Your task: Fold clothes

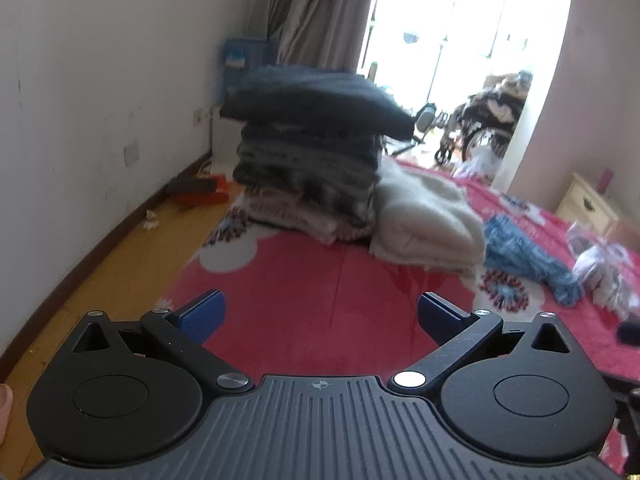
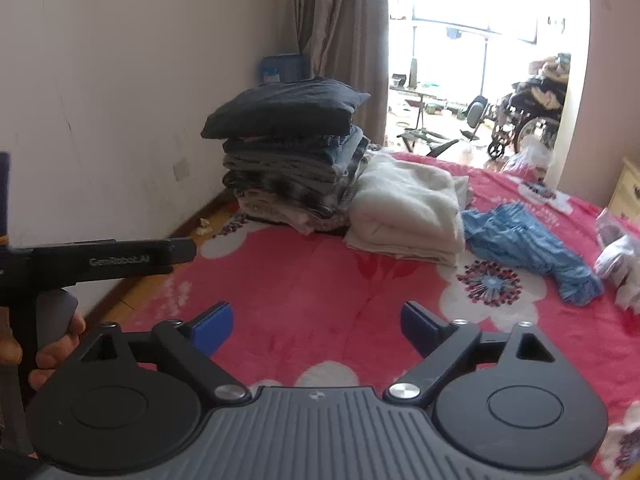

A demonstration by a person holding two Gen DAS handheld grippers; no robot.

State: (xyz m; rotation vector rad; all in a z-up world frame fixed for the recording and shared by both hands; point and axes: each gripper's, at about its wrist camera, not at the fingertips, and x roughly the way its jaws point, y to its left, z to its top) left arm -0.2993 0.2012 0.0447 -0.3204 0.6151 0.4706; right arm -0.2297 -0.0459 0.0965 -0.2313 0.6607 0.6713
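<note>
Both grippers pointed forward and downward over the red flowered bed (image 2: 304,288). The left gripper (image 1: 320,316) hovered with its jaws spread wide and nothing between them. The right gripper (image 2: 316,324) hovered likewise, jaws wide and empty. In the right wrist view, the person's left hand (image 2: 48,344) gripped the left tool's handle at the frame's left edge.

The stack of folded clothes (image 2: 288,152), topped by a dark garment, stood well ahead of both pairs of jaws, near the bed's far left edge by the wall. A folded white garment (image 2: 408,212) lay touching the stack's right side. A crumpled blue garment (image 2: 528,244) lay further right, apart from the jaws.
</note>
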